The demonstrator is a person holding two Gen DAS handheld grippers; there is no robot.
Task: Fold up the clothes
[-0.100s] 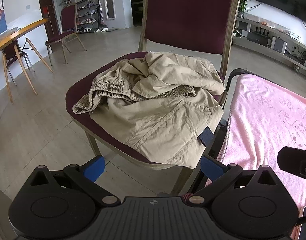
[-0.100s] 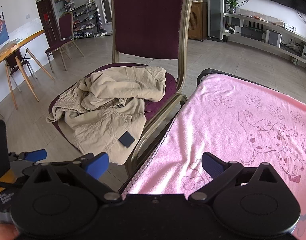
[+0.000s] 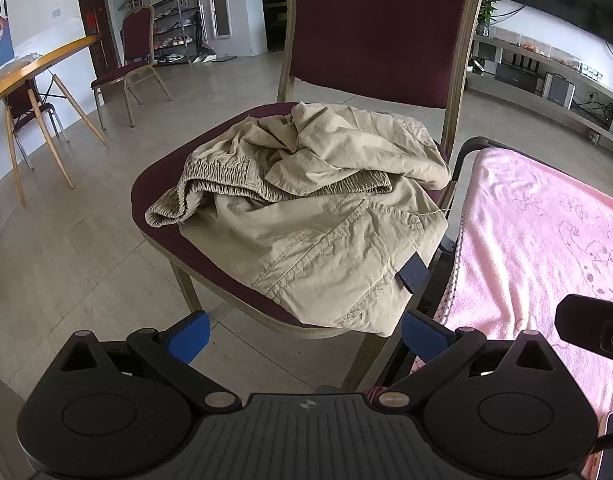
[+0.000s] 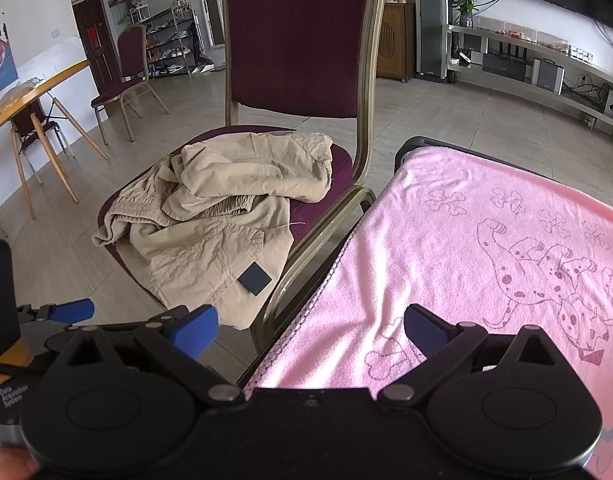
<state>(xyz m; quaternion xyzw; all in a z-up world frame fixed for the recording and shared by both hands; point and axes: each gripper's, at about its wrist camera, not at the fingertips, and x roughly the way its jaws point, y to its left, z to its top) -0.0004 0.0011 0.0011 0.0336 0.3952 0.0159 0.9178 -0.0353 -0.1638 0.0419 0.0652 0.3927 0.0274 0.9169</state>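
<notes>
Crumpled beige shorts (image 3: 318,208) (image 4: 222,220) with an elastic waistband and a dark blue tag lie in a heap on the seat of a maroon chair (image 3: 158,176) (image 4: 298,40). My left gripper (image 3: 304,334) hovers in front of the chair's near edge, open, blue pads wide apart with nothing between them. Over the near left part of a pink towel-covered table (image 4: 486,248) (image 3: 546,232), my right gripper (image 4: 310,330) is open and empty too. The left gripper's blue fingers (image 4: 72,310) show at the left edge of the right wrist view.
A second maroon chair (image 3: 136,60) and a wooden-legged table (image 3: 34,76) stand on the tiled floor at the left. A low TV shelf (image 4: 546,68) with electronics runs along the right wall. A shoe rack (image 3: 174,28) is at the back.
</notes>
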